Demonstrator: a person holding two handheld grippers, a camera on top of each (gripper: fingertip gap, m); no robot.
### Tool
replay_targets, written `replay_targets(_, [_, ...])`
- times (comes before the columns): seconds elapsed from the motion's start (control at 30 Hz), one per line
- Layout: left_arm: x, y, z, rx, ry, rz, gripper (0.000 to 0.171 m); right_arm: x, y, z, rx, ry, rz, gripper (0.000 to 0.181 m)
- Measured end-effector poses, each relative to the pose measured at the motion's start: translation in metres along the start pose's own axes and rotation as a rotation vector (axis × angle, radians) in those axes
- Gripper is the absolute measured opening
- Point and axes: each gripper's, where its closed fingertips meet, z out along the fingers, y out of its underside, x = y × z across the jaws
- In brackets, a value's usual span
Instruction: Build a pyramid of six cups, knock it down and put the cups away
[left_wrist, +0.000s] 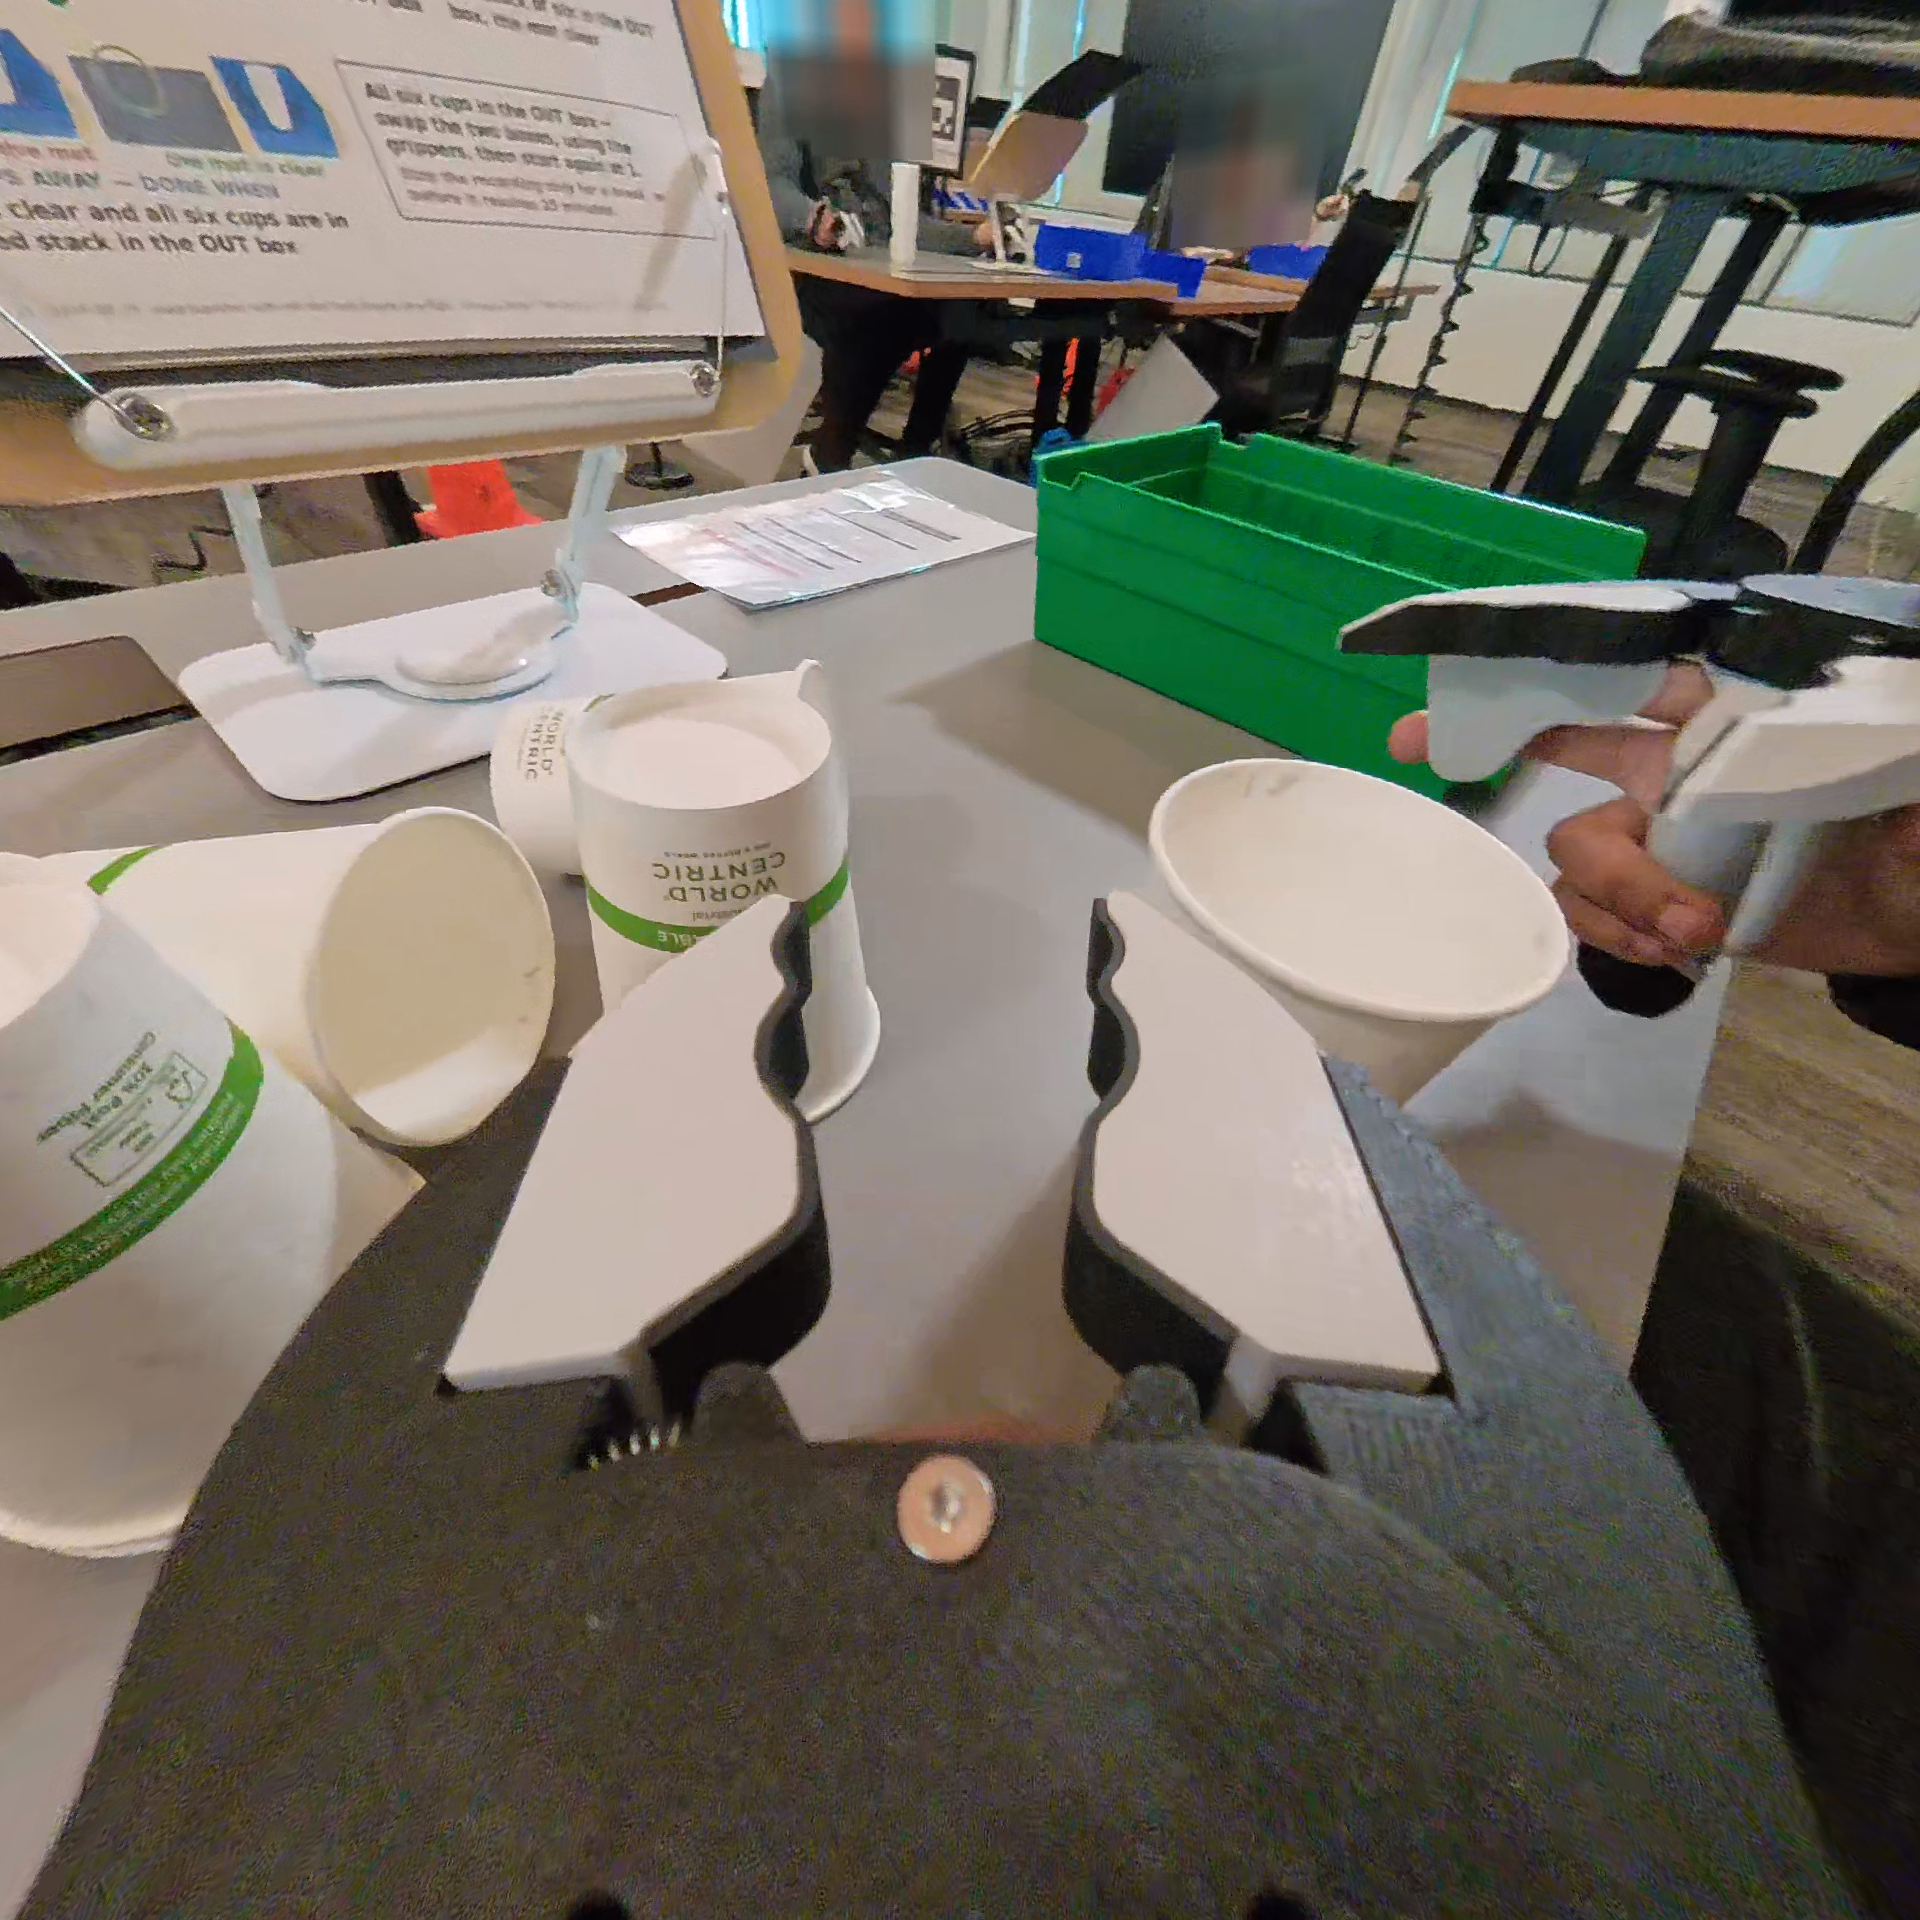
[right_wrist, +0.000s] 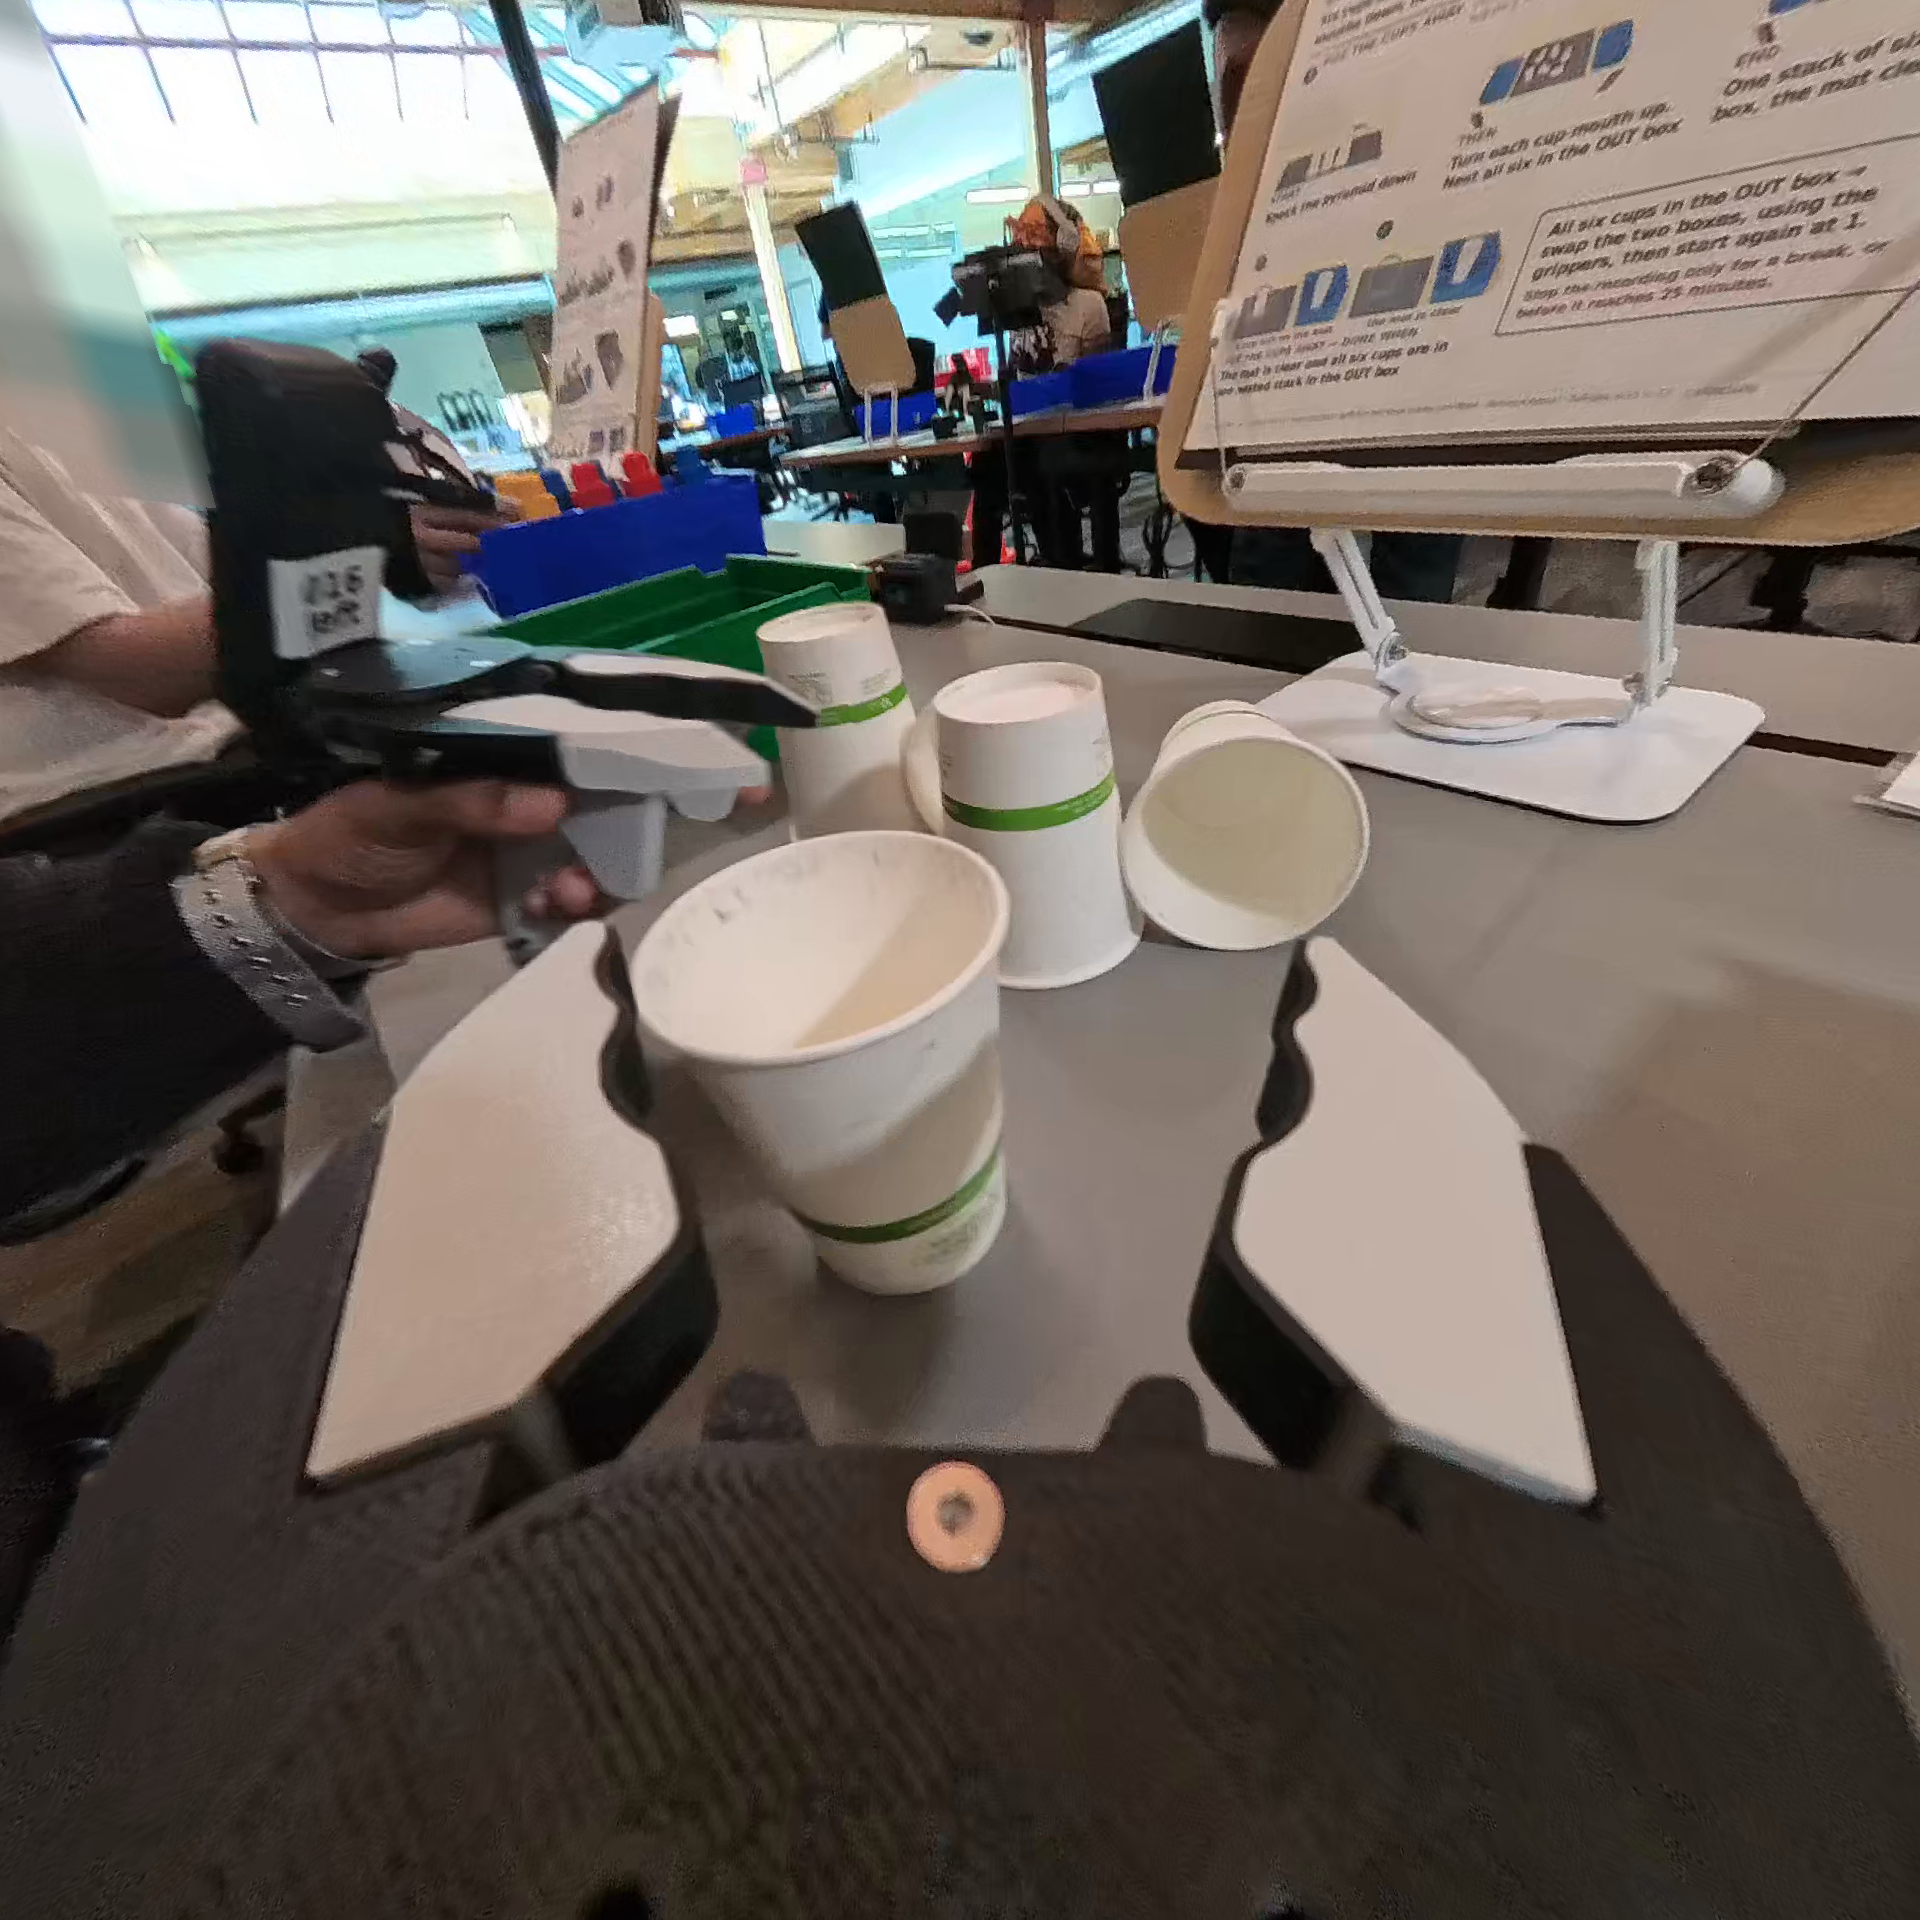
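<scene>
Several white paper cups with green bands are on the grey table (left_wrist: 997, 727). My left gripper (left_wrist: 945, 914) is open and empty, low over the table. An upside-down cup (left_wrist: 717, 862) stands just beyond its left finger. A cup on its side (left_wrist: 416, 966) and another upside-down cup (left_wrist: 114, 1195) are to the left. My right gripper (right_wrist: 956, 961) is open around a mouth-up cup (right_wrist: 852, 1060), which looks nested in a second cup and sits close to the left finger. That cup (left_wrist: 1351, 914) and the right gripper (left_wrist: 1392, 686) also show in the left wrist view.
A green bin (left_wrist: 1299, 582) stands at the far right of the table. A document stand (left_wrist: 447, 675) with an instruction sheet is behind the cups, and a sleeved paper (left_wrist: 821, 540) lies beyond. In the right wrist view the left gripper (right_wrist: 769, 748), two upside-down cups (right_wrist: 1029, 821) and a cup on its side (right_wrist: 1247, 831) show.
</scene>
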Motion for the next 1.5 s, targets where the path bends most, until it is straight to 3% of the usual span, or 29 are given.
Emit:
replay_targets(0.13, [-0.006, -0.015, 0.011, 0.061, -0.045, -0.008, 0.056, -0.012, 0.0, -0.013, 0.017, 0.025, -0.007, 0.118])
replay_targets(0.27, [0.002, -0.015, 0.024, 0.048, 0.027, -0.02, 0.06, -0.014, 0.01, -0.023, 0.006, 0.089, -0.038, 0.119])
replay_targets(0.53, [-0.001, -0.013, 0.026, 0.063, 0.074, -0.092, 0.06, -0.028, 0.032, -0.004, -0.096, 0.031, -0.124, 0.115])
replay_targets(1.0, [-0.024, 0.004, -0.027, 0.042, -0.069, -0.092, 0.058, -0.033, 0.043, 0.042, -0.164, -0.045, -0.204, 0.113])
replay_targets(1.13, [-0.033, 0.009, -0.043, 0.034, -0.119, -0.095, 0.057, -0.031, 0.044, 0.049, -0.184, -0.068, -0.233, 0.093])
replay_targets(1.23, [-0.039, 0.012, -0.051, 0.028, -0.157, -0.096, 0.056, -0.036, 0.028, 0.048, -0.124, -0.105, -0.232, 0.092])
replay_targets(1.33, [-0.041, 0.014, -0.055, 0.024, -0.168, -0.099, 0.056, -0.032, -0.009, 0.034, -0.008, -0.105, -0.235, 0.092])
replay_targets(1.5, [-0.042, 0.018, -0.052, 0.007, -0.164, -0.094, 0.056, 0.027, -0.098, -0.033, 0.211, 0.042, -0.2, 0.092])
